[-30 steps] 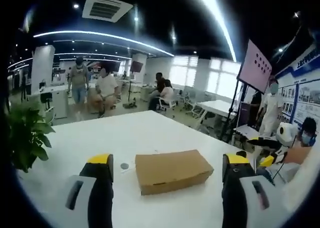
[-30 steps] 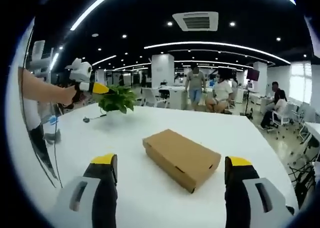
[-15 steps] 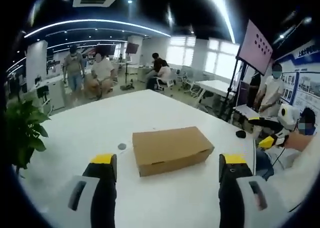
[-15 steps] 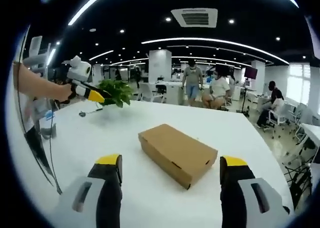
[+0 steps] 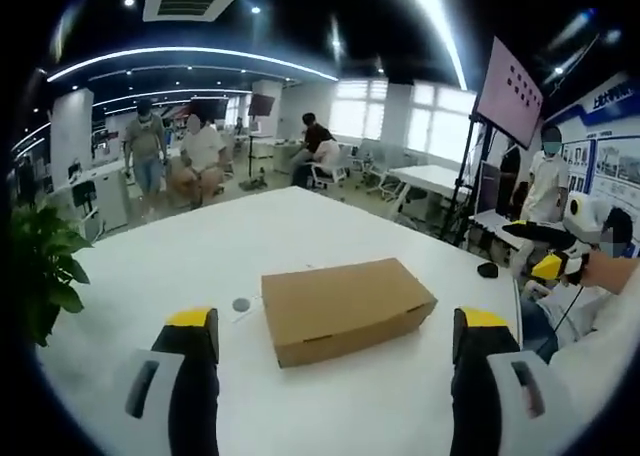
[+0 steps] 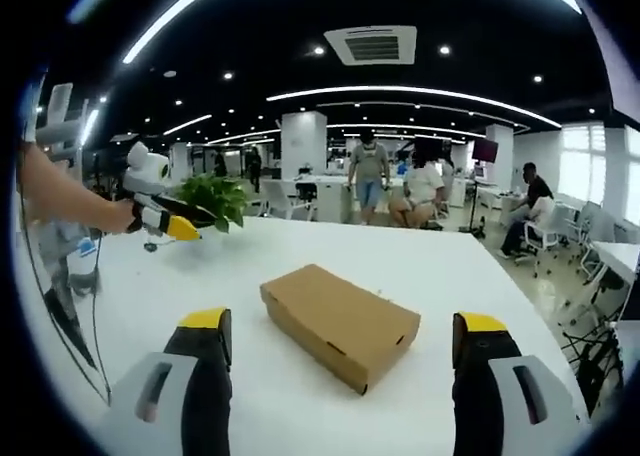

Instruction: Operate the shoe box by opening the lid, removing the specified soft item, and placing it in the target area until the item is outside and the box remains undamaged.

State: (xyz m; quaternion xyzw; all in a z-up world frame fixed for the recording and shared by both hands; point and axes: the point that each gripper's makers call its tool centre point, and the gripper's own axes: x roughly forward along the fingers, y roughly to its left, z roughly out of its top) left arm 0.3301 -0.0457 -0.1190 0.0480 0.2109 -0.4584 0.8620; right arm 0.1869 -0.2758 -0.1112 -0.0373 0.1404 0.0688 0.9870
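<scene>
On the table (image 5: 300, 236), the closed shoe box (image 5: 345, 306) hasn't moved; both grippers' fingers stay wide, empty.

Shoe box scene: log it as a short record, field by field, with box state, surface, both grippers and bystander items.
box: brown cardboard shoe box, lid closed, flat on the table
surface: white table
left gripper: jaws open, short of the box, touching nothing
right gripper: jaws open, short of the box, touching nothing
soft item: cannot tell, box is shut
nearby: potted plant at the far table edge; small round disc beside the box
</scene>
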